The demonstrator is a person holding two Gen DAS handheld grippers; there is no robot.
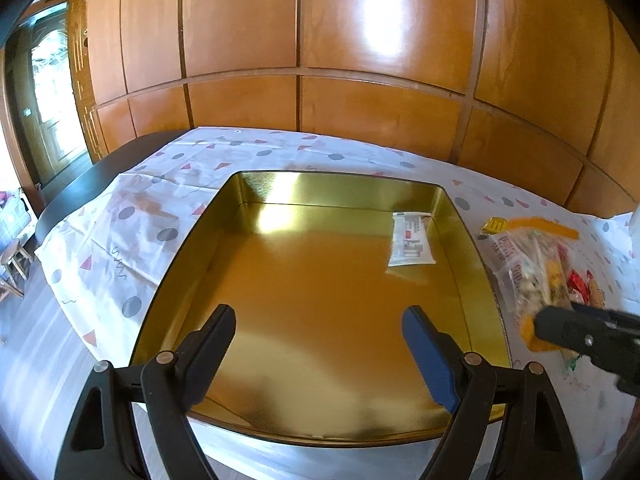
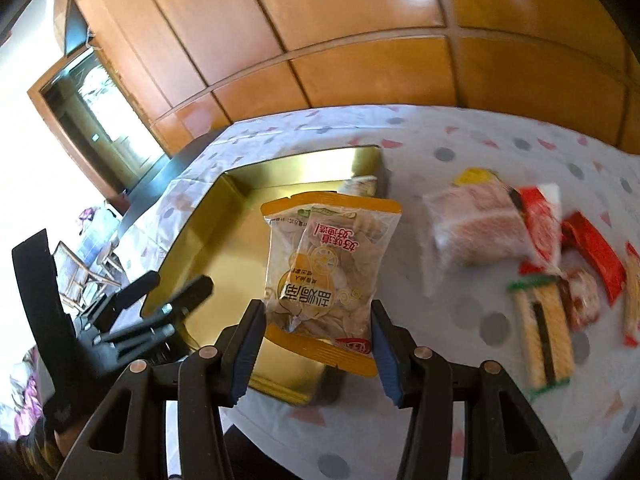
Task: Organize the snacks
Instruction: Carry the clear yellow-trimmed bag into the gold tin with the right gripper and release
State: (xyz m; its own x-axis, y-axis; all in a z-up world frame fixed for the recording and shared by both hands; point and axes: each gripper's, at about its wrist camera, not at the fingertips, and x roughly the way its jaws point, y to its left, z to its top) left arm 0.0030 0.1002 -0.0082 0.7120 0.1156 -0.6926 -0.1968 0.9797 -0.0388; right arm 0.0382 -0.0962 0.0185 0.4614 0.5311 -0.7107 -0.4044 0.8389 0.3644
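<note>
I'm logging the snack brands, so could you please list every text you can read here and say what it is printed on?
"好味道 好地道!", red, upside down, on the orange-edged snack packet in the right gripper; best reading.
Large brown characters on that packet: cannot read surely.
White wrapper in the gold tin: print too blurred.
Loose snacks on the tablecloth: too blurred.

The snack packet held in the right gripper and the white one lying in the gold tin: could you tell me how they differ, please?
The orange-edged packet is clamped in the right gripper, off the table; the white packet lies flat in the gold tin, at its far right corner. The orange-edged packet is see-through, with pale chips showing; the white packet is opaque. The orange-edged packet looks broader, the white packet narrow. Both are sealed.
</note>
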